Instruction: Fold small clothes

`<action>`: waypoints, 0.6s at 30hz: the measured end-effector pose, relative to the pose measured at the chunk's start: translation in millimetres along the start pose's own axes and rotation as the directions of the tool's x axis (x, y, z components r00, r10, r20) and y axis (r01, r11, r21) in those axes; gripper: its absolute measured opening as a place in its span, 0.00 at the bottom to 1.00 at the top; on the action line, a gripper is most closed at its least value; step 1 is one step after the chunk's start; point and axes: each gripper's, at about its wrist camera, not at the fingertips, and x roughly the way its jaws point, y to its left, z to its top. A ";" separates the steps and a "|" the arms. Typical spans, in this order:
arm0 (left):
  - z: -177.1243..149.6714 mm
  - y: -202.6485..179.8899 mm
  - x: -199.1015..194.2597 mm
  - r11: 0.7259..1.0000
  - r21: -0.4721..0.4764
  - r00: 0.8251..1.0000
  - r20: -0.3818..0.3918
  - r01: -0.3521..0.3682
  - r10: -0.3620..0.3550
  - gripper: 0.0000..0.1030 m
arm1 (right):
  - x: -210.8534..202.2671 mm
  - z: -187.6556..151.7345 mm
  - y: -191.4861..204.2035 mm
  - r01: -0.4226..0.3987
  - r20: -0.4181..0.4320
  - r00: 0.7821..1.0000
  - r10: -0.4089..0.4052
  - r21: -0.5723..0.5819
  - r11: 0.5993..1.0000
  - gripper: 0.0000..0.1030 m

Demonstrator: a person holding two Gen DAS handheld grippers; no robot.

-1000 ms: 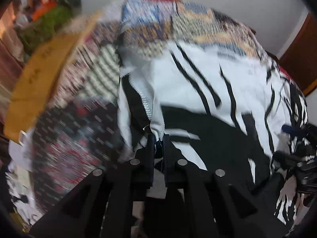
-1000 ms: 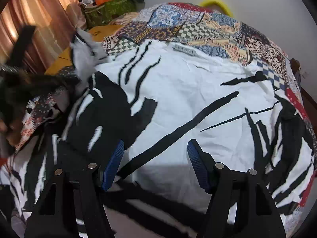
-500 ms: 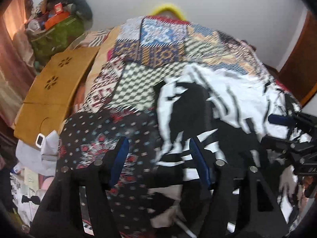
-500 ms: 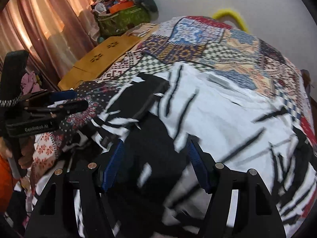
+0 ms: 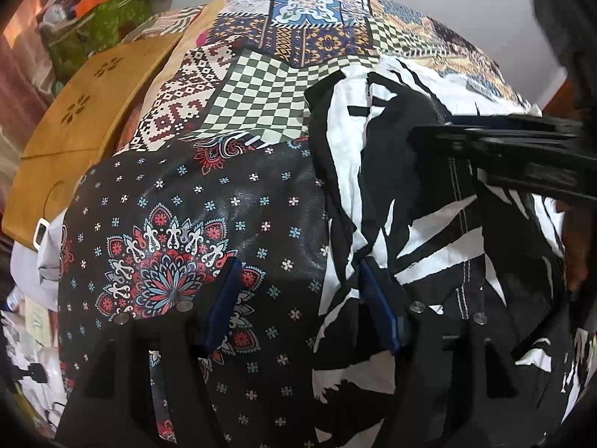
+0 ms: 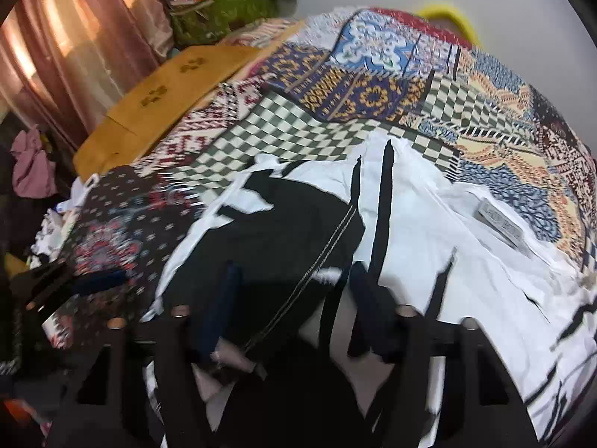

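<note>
A bed point(image 6: 373, 86) carries everything, and a patchwork cover point(image 5: 261, 89) with checked and flowered squares lies over it. On the cover lies a black and white garment point(image 6: 429, 224), partly folded, which reaches under and between the right fingers point(image 6: 227, 298). A dark flowered cloth point(image 5: 179, 224) lies beside it, under the left fingers point(image 5: 224, 298). Beyond these fingers a wooden board point(image 5: 93, 112) rests at the bed's edge.
</note>
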 end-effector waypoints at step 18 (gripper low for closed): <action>-7.2 0.6 2.2 0.990 0.019 0.990 0.012 -0.142 0.142 0.74 | 7.1 -5.6 -3.0 0.073 0.040 0.997 -0.072 -0.021 0.997 0.05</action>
